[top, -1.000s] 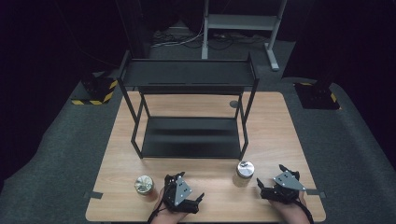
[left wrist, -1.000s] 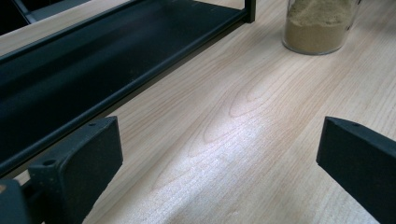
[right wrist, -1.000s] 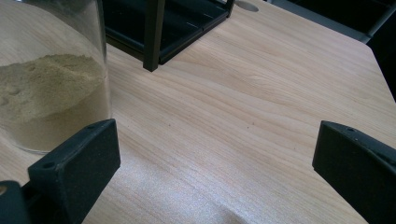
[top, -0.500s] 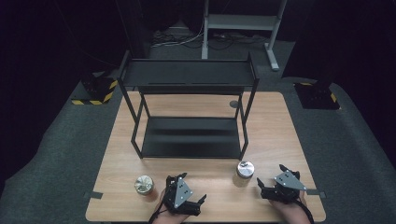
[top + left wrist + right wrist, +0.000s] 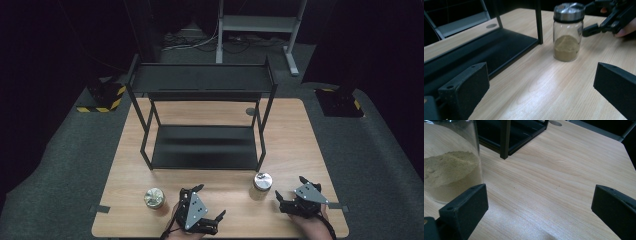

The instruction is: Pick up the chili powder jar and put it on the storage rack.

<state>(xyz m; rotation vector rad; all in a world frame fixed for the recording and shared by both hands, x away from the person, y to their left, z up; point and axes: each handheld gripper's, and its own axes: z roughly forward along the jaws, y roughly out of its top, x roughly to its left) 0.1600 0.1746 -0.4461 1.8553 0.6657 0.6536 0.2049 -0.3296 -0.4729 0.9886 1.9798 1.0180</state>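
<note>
Two glass jars stand on the wooden table in front of a black two-tier rack (image 5: 202, 150). The gold-lidded jar (image 5: 154, 198) is at the front left. The silver-lidded jar (image 5: 262, 181), part full of tan powder, is at the front right. My left gripper (image 5: 210, 200) sits between the jars, open and empty, and looks across at the silver-lidded jar (image 5: 568, 32). My right gripper (image 5: 289, 186) is open just right of that jar. The jar's glass wall (image 5: 449, 165) stands close beside the left jaw, not between the jaws.
The rack's bottom shelf (image 5: 499, 47) and a front post (image 5: 505, 138) lie just beyond the jars. Bare tabletop (image 5: 564, 170) stretches right of the rack. In the left gripper view, the right gripper (image 5: 609, 17) and a hand show behind the jar.
</note>
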